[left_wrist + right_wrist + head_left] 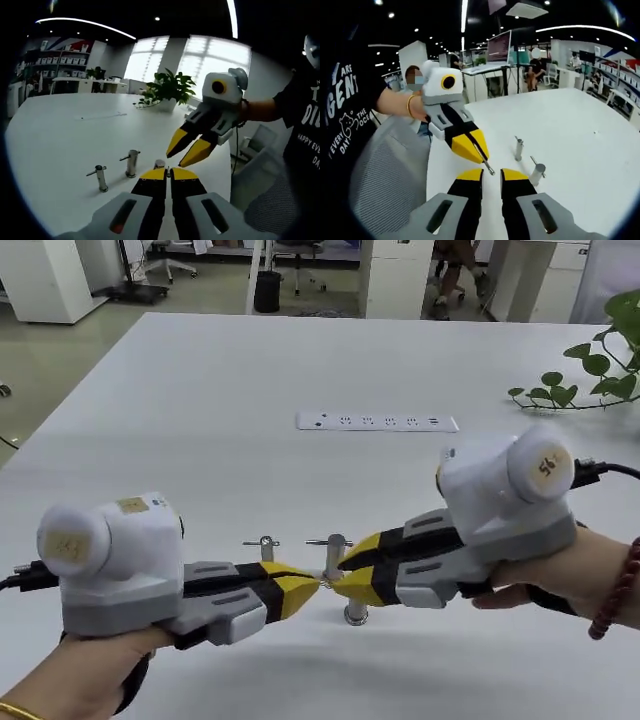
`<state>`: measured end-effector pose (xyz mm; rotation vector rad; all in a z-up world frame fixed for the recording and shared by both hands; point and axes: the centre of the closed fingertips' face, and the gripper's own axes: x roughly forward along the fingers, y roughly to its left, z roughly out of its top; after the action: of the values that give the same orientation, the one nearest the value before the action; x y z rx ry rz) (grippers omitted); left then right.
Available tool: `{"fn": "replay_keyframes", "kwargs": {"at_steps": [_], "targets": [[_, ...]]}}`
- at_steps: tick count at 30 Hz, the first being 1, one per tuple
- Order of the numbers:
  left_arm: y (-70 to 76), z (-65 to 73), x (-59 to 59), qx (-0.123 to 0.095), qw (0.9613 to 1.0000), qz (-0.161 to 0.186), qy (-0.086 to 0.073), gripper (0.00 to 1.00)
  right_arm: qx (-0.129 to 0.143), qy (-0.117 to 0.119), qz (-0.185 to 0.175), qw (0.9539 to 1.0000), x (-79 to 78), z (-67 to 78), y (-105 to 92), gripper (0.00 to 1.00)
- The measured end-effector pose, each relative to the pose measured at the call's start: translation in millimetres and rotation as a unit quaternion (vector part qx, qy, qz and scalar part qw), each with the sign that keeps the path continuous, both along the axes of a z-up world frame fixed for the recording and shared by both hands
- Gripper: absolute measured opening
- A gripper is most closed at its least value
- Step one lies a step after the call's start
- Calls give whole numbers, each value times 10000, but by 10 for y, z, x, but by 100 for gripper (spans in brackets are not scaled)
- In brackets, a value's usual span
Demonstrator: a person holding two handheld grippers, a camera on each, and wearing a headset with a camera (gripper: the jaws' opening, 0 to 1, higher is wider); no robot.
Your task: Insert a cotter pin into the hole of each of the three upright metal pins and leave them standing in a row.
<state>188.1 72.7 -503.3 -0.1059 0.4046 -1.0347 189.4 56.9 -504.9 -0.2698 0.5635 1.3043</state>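
Pinching a thin, silvery wire cotter pin [489, 169] between the tightly closed yellow-tipped, black-and-grey plastic jaws of the left gripper [316, 586], held it poking out past the tips and slanting down toward the right gripper [338, 574]. Held that right gripper's matching wedge-shaped yellow jaws parted, with a clear gap and nothing in it, tips almost meeting the left gripper's from the opposite side. Hovered with both sets of tips just above and in front of the nearest upright metal pin [355, 616], a short, smooth, dull-silver cylinder on a wider round foot, its upper part hidden behind the yellow tips in the head view and its flat round top peeking just beyond the closed jaws in the left gripper view. Counted two more steel pins of the same make beyond it, in a slanting row on the smooth, matte white tabletop [200, 390]: the middle upright pin [336, 552] just behind the tips and the far upright pin [267, 548] a little to its left, each standing straight and crossed near the top by a thin wire sticking out sideways. Could not tell whether the held cotter pin touched the nearest pin. Noted, well beyond, a long flat white plastic power strip [378, 422] and a leafy green plant [600, 360] at the table's far right edge.
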Motion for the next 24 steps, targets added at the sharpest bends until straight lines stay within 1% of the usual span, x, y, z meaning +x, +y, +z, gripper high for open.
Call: {"fn": "replay_keyframes", "kwargs": {"at_steps": [2, 3, 4, 6, 7, 11, 13, 16, 17, 20, 21, 23, 24], "targets": [[-6, 6, -15, -6, 10000, -53, -46, 0, 97, 130, 34, 9999, -25, 1, -6, 8], [-11, 27, 2, -7, 9997, -95, -211, 0, 127, 162, 46, 9998, -32, -1, -11, 8], [-17, 24, -8, -14, 9998, -135, -176, 0, 166, 238, 48, 9996, -51, -4, -7, 9], [-29, 33, -27, -47, 9996, -195, -211, 0, 239, 384, 55, 9990, -90, -13, -5, 9], [-37, 43, -34, -65, 9993, -237, -266, 0, 270, 425, 75, 9987, -107, -16, -7, 9], [-55, 65, -69, -108, 9988, -359, -326, 0, 382, 560, 167, 9976, -191, -12, 0, 9], [-68, 89, -90, -165, 9982, -443, -377, 0, 418, 614, 214, 9970, -202, -18, -25, 9], [-82, 112, -118, -237, 9978, -512, -361, 0, 431, 648, 284, 9966, -244, -26, -21, 9], [-93, 117, -137, -309, 9978, -529, -249, 0, 426, 628, 308, 9966, -260, -31, -19, 9], [-97, 121, -139, -337, 9976, -554, -260, 0, 421, 656, 334, 9964, -288, -37, -7, 9], [-108, 119, -159, -348, 9974, -592, -229, 0, 430, 651, 347, 9963, -298, -35, -4, 8], [-125, 126, -183, -376, 9970, -642, -216, 0, 450, 659, 375, 9961, -314, -30, 7, 8], [-140, 132, -200, -427, 9967, -670, -166, 0, 460, 671, 392, 9959, -319, -28, 10, 7]]}}
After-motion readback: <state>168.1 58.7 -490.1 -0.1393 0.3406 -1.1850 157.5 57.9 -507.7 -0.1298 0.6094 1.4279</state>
